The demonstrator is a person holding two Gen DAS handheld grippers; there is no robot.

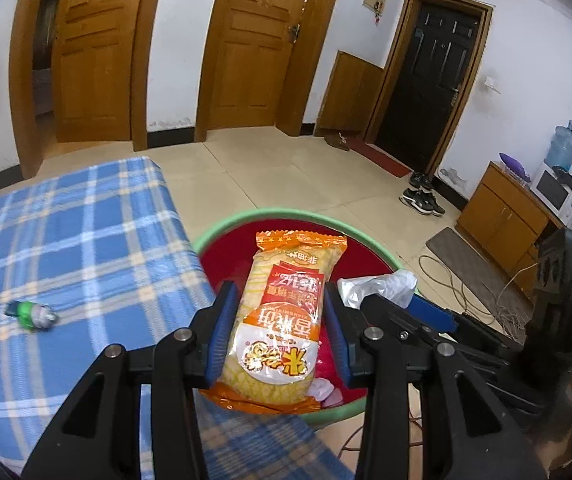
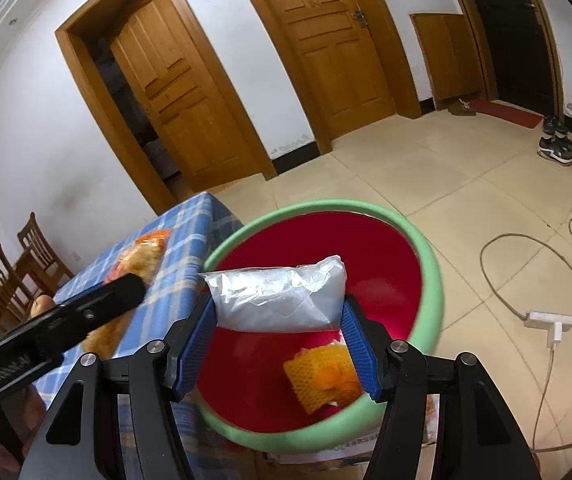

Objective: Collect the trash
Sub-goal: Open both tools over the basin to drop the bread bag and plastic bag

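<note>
The orange snack packet (image 1: 282, 320) is being pinched lengthwise between the blue pads of the left tongs (image 1: 282, 328), hanging over the red basin (image 1: 222, 256) with the green rim. The silver foil bag (image 2: 282, 300) is being pinched across its width by the right tongs (image 2: 282, 340), also hanging above the basin (image 2: 431, 280). Down inside the basin an orange foam net (image 2: 321, 376) is lying near the close rim, with a scrap of pale paper beside it.

The basin is sitting just right of the desk (image 1: 86, 232), which is wearing a blue plaid cloth. A small green-and-silver crushed wrapper (image 1: 32, 314) is lying on the cloth, well to the left of the basin.

Beyond, pale floor tiles (image 1: 278, 168) are stretching to a white wall with two wooden doors (image 1: 254, 40); the left one is standing ajar. A black door (image 1: 425, 80) is standing further right, with a red mat and dark sneakers (image 1: 421, 196) before it. A wooden cabinet (image 1: 501, 208) is carrying a water jug (image 1: 563, 148) at the far right. A cable and a white power strip (image 2: 549, 320) are lying on the floor right of the basin, and wooden chairs (image 2: 14, 264) are standing at the far left.
</note>
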